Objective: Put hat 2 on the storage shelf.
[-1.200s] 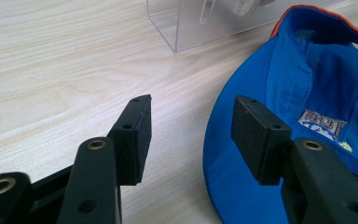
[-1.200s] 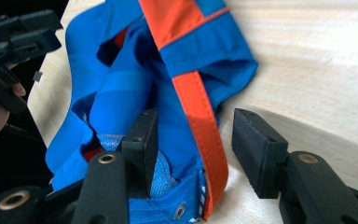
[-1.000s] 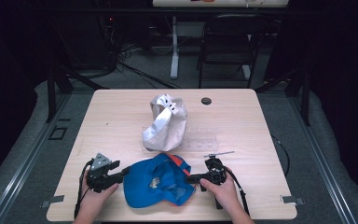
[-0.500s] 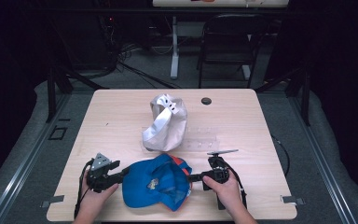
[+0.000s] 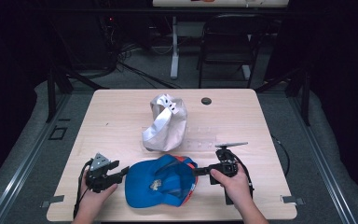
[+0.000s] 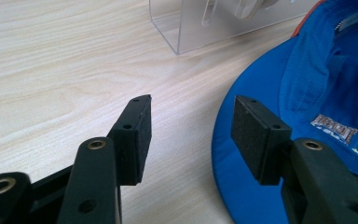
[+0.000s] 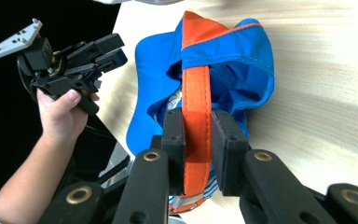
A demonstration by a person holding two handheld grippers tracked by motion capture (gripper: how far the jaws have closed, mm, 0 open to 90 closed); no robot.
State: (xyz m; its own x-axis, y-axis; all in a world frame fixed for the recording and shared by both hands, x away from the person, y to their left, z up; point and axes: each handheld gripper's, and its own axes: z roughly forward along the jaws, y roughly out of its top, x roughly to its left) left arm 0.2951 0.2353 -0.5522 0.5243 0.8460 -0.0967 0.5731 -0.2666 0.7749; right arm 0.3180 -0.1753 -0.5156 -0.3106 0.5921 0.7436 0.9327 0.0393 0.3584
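Here, right gripper [image 7: 196, 154] clamped on blue cap's [image 5: 161, 186] orange strap [image 7: 196, 107]; left gripper [image 6: 191, 135] wide, beside brim.

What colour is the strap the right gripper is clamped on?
Orange; the strap of the blue cap shows best in the right gripper view.

In the left gripper view the cap [image 6: 303, 93] runs off the right edge, and the clear box [image 6: 223, 23] is cut by the top edge, its contents blurred past telling. In the right gripper view the strap [image 7: 196, 116] passes behind the jaws, its lower end hidden. In the high view the cap's patch [image 5: 156, 185] is too small to read.
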